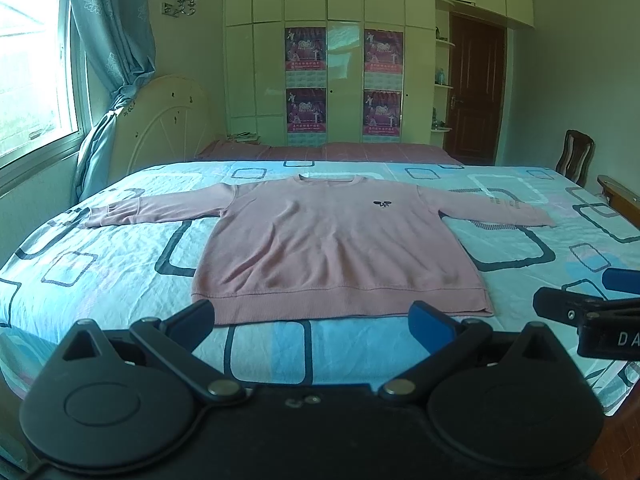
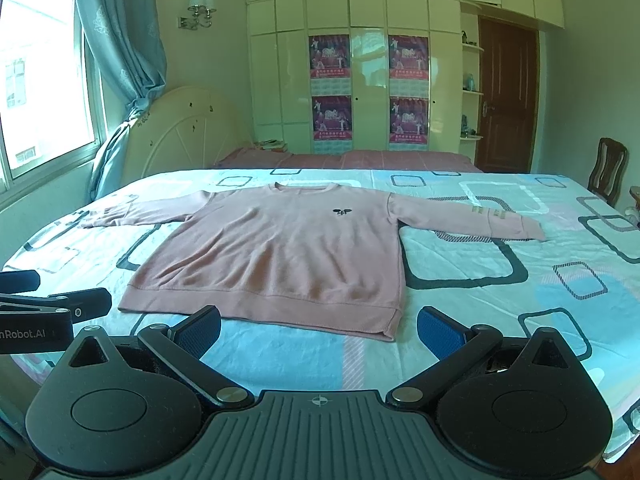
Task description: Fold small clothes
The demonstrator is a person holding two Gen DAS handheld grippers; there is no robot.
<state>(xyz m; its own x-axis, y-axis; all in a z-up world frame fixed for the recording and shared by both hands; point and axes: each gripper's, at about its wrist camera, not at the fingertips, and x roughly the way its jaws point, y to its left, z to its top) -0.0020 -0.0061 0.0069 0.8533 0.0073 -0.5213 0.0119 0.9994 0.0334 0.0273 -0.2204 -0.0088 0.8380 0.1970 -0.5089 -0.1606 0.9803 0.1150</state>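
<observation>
A pink long-sleeved sweater [image 1: 328, 240] [image 2: 280, 256] lies flat and face up on the bed, both sleeves spread out to the sides, hem nearest me. A small dark emblem [image 1: 381, 203] marks its chest. My left gripper [image 1: 316, 320] hovers open just short of the hem's middle, nothing between its fingers. My right gripper [image 2: 320, 332] is open too, in front of the hem's right corner, and holds nothing. Each gripper shows at the edge of the other's view: the right one [image 1: 592, 312], the left one [image 2: 52, 304].
The bed [image 1: 120, 272] wears a light blue sheet with dark rounded squares. Behind it stand a second bed with a pink cover [image 1: 328, 151], a cream headboard [image 1: 168, 120], a wardrobe with posters [image 1: 344, 80], a brown door [image 1: 476, 88] and a wooden chair [image 1: 574, 156]. A window [image 1: 32, 60] with blue curtains is at left.
</observation>
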